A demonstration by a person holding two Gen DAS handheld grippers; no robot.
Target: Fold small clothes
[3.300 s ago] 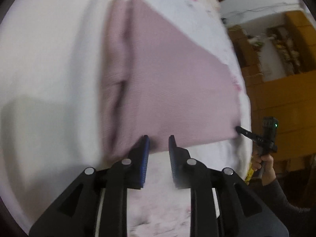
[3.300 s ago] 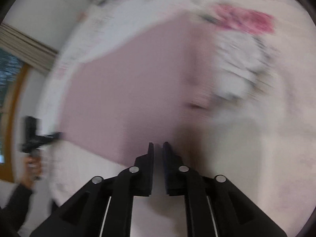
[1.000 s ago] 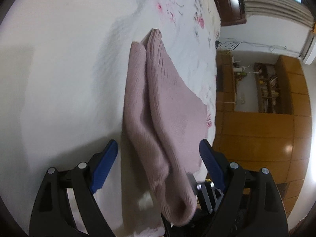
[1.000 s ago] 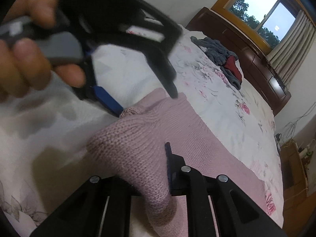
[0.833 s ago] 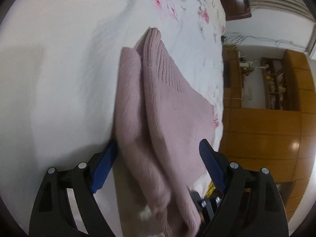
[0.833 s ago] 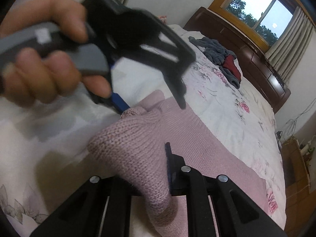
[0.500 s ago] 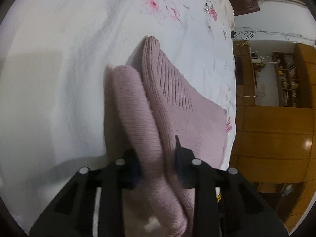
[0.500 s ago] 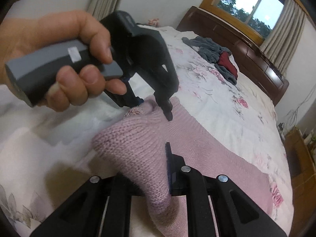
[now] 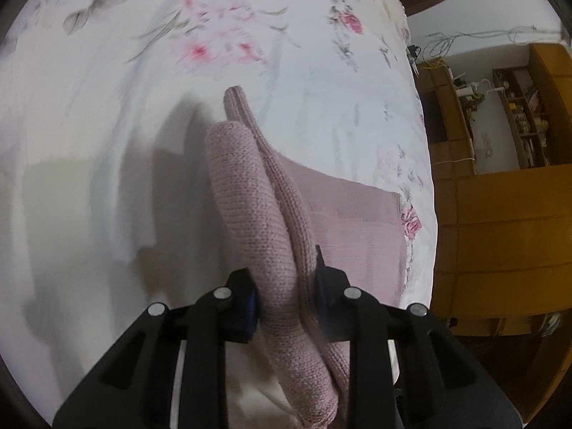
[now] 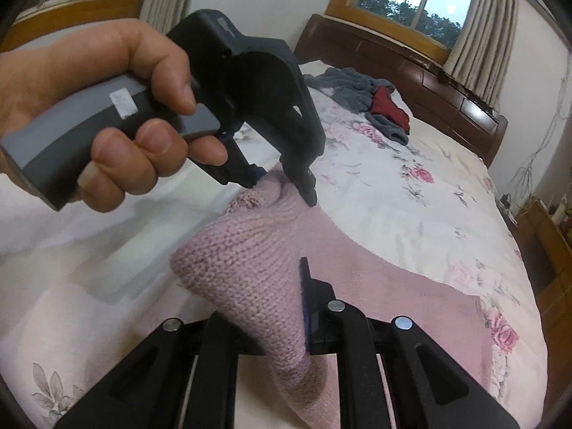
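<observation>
The pink knitted garment (image 9: 257,211) lay on a bed (image 10: 411,193) covered with a white sheet printed with pink roses and grey leaves, and everything else is placed from that garment. One bunched end of it was lifted off the sheet, while its flat part spread away toward the bed's far edge.

The left claw (image 9: 286,286) was pinching a thick fold of the garment between its blue-padded fingers (image 9: 250,307); in the right wrist view a hand (image 10: 107,107) gripped its grey handle just above the fabric. The right claw (image 10: 268,314) was clamped on another raised bunch of the same garment, close beside the left one, with the knit draped over one of its fingers.

Beyond the garment, near the dark wooden headboard (image 10: 411,71), sat a heap of grey and red clothes (image 10: 364,103). Behind the headboard stood windows (image 10: 404,0) with wooden frames and pale curtains (image 10: 479,21), trees showing outside. Off the bed's edge past the garment's flat part stood orange-brown wooden cabinets (image 9: 500,236) and shelves of small items (image 9: 522,121), with loose cables (image 9: 464,39) on the white wall.
</observation>
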